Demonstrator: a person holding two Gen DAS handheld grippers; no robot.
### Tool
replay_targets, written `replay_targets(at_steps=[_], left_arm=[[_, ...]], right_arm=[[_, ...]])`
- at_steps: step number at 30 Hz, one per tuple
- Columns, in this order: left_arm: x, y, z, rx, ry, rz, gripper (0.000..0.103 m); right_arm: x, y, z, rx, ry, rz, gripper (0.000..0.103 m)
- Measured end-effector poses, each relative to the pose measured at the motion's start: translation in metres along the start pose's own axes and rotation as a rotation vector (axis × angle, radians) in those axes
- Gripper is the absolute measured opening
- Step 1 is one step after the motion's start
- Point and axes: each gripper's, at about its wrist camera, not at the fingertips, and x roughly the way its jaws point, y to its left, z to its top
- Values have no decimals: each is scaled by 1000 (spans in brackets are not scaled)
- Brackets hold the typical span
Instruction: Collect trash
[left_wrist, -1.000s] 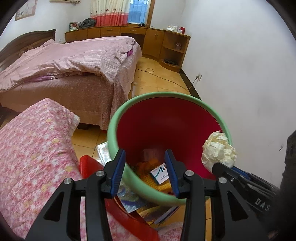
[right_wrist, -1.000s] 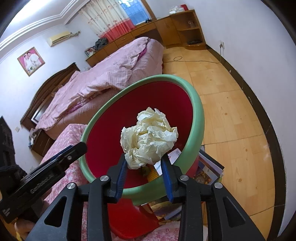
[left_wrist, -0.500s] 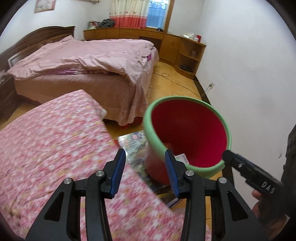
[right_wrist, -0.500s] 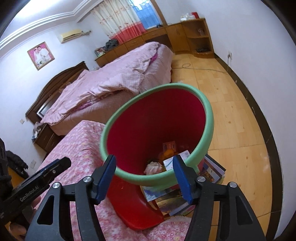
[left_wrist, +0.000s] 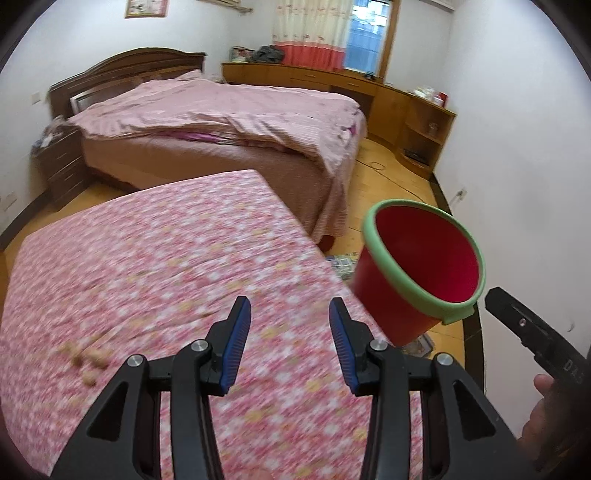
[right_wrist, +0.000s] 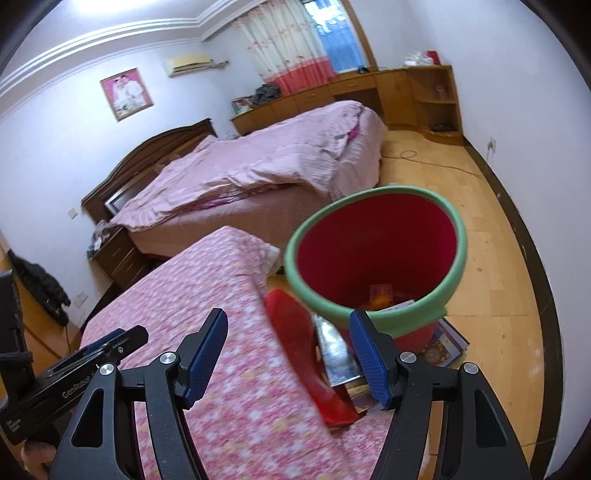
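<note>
- Right wrist view shows the red bin with the green rim sitting on the floor to the right of the flowered table, close enough for me to drop trash in.
- Some trash lies at its bottom.
- My right claw is wide and holds nothing.
- My left claw is wide too, over the table, near small brown bits, maybe trash.

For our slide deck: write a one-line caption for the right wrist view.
Open right gripper above the floral cloth, facing the green-rimmed red bin holding trash.
</note>
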Motion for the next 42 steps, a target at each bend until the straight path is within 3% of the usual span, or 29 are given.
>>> replay_targets(at_steps=[10, 22, 42], left_arm=[[-33, 36, -29, -70, -37, 73, 44], [-54, 56, -55, -103, -72, 129, 44], [-63, 70, -66, -138, -100, 182, 44]], right_arm=[[-14, 39, -29, -70, -9, 40, 70], [-21, 51, -53, -107, -16, 31, 70], [-17, 60, -66, -124, -2, 32, 70]])
